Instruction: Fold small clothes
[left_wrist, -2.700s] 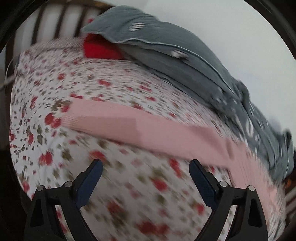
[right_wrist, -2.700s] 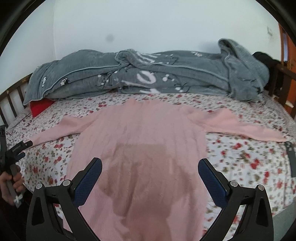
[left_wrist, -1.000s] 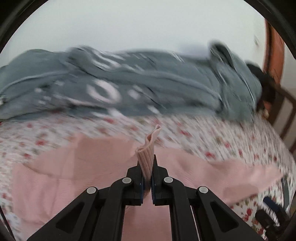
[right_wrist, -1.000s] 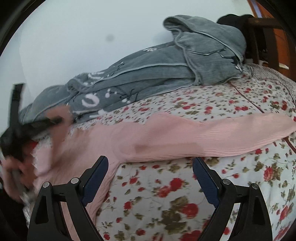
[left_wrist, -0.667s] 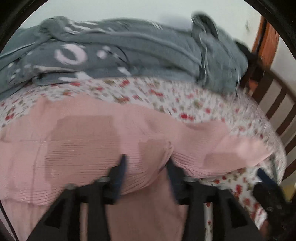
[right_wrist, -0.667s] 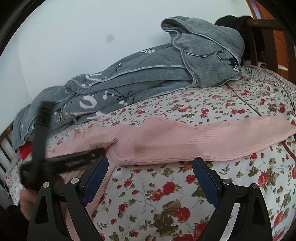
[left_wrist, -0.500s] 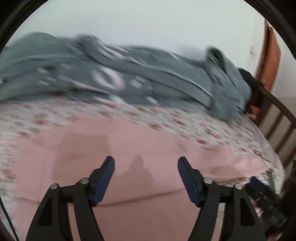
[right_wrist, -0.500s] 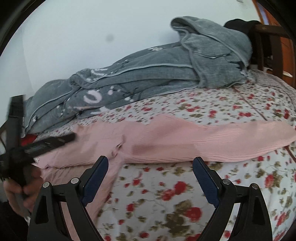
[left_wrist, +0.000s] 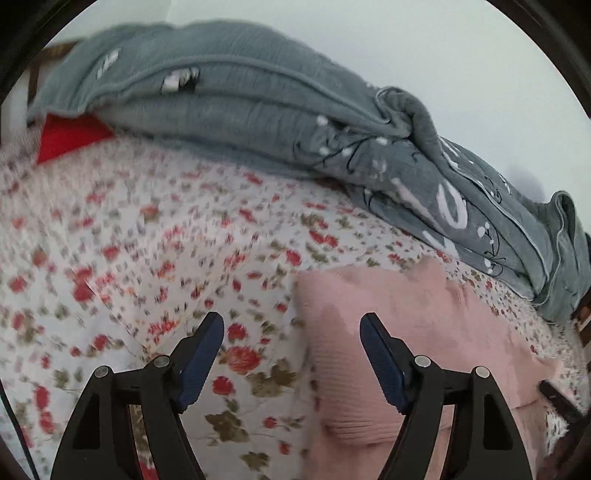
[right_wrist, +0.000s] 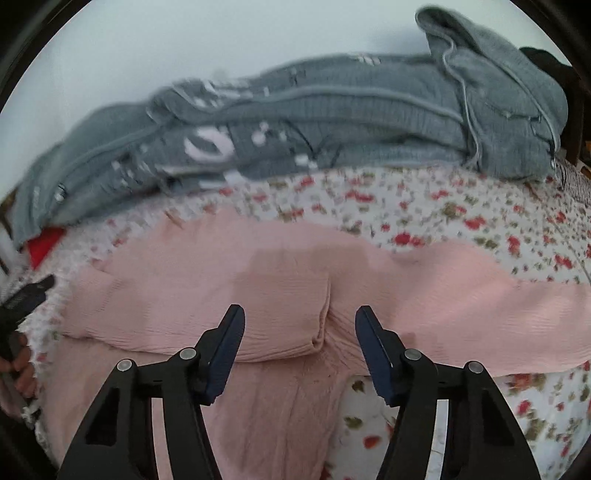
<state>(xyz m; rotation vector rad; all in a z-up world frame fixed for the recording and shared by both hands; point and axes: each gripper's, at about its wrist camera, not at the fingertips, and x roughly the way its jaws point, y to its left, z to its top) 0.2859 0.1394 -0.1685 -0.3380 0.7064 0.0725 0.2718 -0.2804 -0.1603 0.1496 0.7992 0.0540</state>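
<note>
White lettering on grey quilt (left_wrist: 258, 122), blurred, only an "O" shape legible. Bed (left_wrist: 129, 240) in red-floral sheet, pale wall behind, wooden frame at far right edge. Red pillow (left_wrist: 70, 138) half hidden under quilt, upper left. Pink sweater (right_wrist: 258, 295) flat on bed, centre frame, one sleeve folded across body, other stretching right. Left claw (left_wrist: 291, 354) released, over sweater's edge. Right claw (right_wrist: 300, 339) released, above folded sleeve cuff. Left view motion-blurred.

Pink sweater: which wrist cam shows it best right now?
Right wrist. The sweater fills mid-frame there: body, one sleeve folded across it, the other stretched out right, ahead of the open right gripper. Left wrist catches only a blurred part at lower right, beside the open left gripper.
</note>
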